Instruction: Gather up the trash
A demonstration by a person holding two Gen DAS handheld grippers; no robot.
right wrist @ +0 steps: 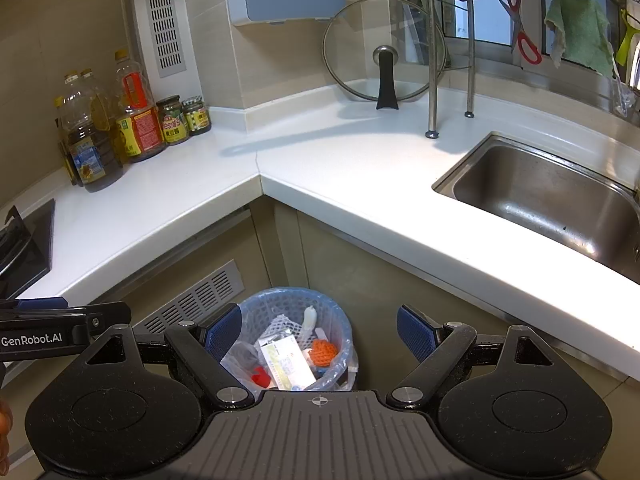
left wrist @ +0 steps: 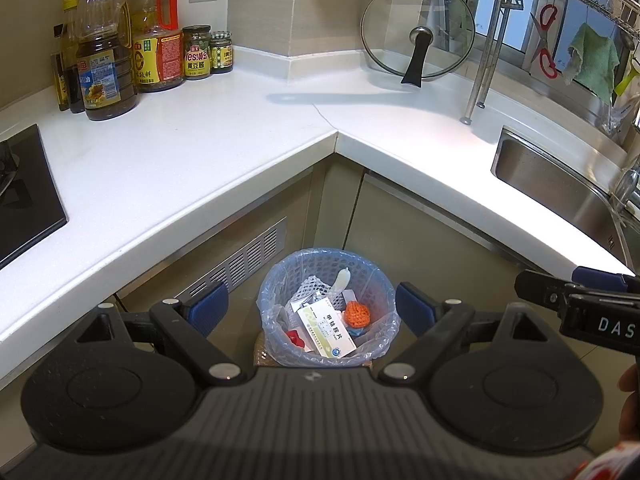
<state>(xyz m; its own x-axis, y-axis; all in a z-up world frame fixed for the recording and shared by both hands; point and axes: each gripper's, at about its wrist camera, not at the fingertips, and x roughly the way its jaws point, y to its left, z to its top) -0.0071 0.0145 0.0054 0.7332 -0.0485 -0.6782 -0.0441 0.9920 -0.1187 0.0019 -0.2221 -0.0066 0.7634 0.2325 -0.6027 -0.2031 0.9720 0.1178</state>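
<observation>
The bin (left wrist: 328, 308) stands on the floor in the inside corner of the white bench (left wrist: 192, 160), lined with a clear bag. It already holds trash: a flat white box (left wrist: 326, 330), an orange net ball (left wrist: 357, 312), a red scrap (left wrist: 295, 338) and white foam netting. Both grippers hover above the bin, tilted down at it, jaws wide apart and empty.

From the left gripper (left wrist: 312, 310) the bin lies straight ahead and below, centred between its pads; from the right gripper (right wrist: 320, 332) the bin sits ahead and slightly toward its left pad, so the left looks better lined up. The box's long axis runs diagonally across the bin.

On the bench away from the bin stand oil bottles (left wrist: 106, 52), jars, a glass lid (left wrist: 418, 30) and the sink (right wrist: 552, 196). No loose trash shows on the bench, and nothing blocks the way down to the bin.
</observation>
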